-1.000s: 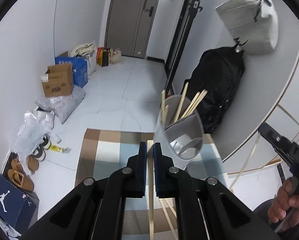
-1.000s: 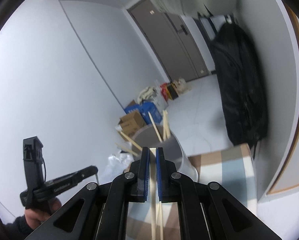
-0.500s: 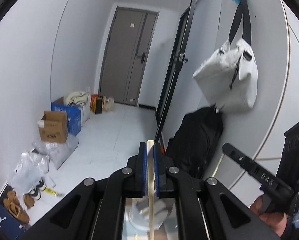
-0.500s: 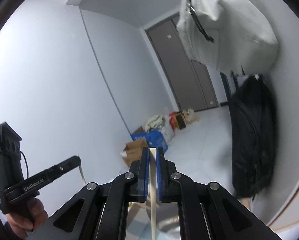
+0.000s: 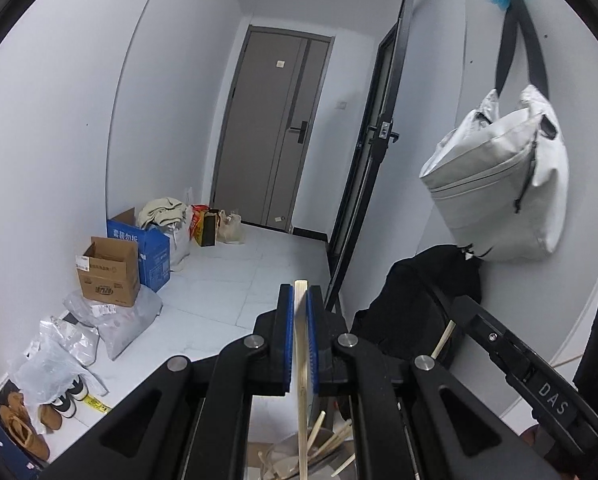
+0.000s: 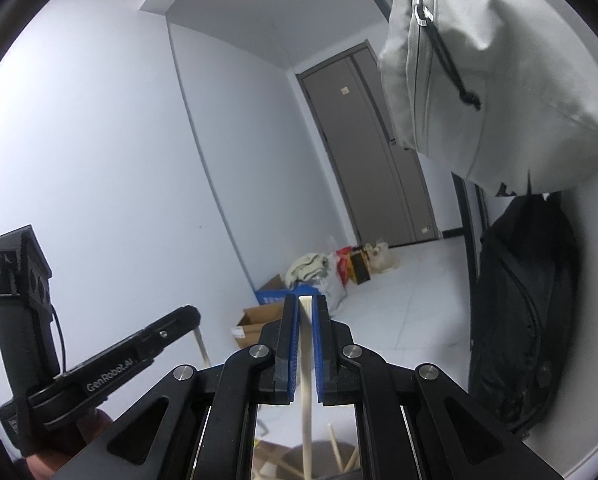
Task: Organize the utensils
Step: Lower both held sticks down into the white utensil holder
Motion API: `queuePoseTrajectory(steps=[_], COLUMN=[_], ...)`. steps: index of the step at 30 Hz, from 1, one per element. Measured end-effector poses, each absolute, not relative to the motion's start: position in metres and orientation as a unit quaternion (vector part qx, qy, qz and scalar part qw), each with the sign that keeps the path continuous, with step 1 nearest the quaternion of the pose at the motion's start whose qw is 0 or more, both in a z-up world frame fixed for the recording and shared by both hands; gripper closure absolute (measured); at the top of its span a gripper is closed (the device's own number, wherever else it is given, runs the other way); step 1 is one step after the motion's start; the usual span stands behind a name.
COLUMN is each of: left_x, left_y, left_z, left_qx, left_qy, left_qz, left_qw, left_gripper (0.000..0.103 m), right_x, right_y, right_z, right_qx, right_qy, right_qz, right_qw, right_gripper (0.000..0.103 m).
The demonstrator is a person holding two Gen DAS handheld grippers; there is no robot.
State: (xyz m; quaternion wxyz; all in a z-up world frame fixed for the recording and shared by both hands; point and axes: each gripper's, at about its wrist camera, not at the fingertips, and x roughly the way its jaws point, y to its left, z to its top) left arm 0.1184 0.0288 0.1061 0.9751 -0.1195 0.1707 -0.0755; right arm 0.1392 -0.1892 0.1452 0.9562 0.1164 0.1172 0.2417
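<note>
My left gripper [image 5: 299, 292] is shut on a pale wooden chopstick [image 5: 301, 380] that hangs down toward a grey utensil holder [image 5: 299, 460] holding several chopsticks at the bottom edge. My right gripper [image 6: 305, 303] is shut on another wooden chopstick [image 6: 306, 400], also hanging down over the holder [image 6: 319, 460]. Each gripper shows in the other's view: the right one [image 5: 455, 320] at the lower right with its stick, the left one [image 6: 195, 320] at the lower left with its stick. Both are raised high and level.
A hallway floor with cardboard boxes [image 5: 111, 276], a blue box [image 5: 147, 248], plastic bags and shoes [image 5: 23, 428] along the left wall. A grey bag [image 5: 503, 184] hangs on the right wall above a black backpack [image 5: 419, 304]. A grey door [image 5: 279, 128] stands at the far end.
Both grippers have tilted up and risen, each with its chopstick. The holder has dropped from mid-view to the bottom edge of both views. The grippers have come closer together.
</note>
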Motion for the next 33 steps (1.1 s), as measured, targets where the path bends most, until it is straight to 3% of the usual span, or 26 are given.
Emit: queuePoseTrajectory(steps=[26, 33], left_x=[0.141, 0.142], left_y=[0.01, 0.012], left_z=[0.06, 0.053], left_qx=[-0.073, -0.077], left_qy=[0.158, 0.198], left_qz=[-0.123, -0.161], left_qw=[0.977, 0.964], left_gripper=[0.101, 0.101], right_x=[0.188, 0.192], right_y=[-0.167, -0.17], right_z=[0.082, 0.072], right_qx=[0.08, 0.08], right_qy=[0.151, 0.171], right_qz=[0.245, 0.263], right_qw=[0.954, 0.946], right_gripper=[0.097, 0.097])
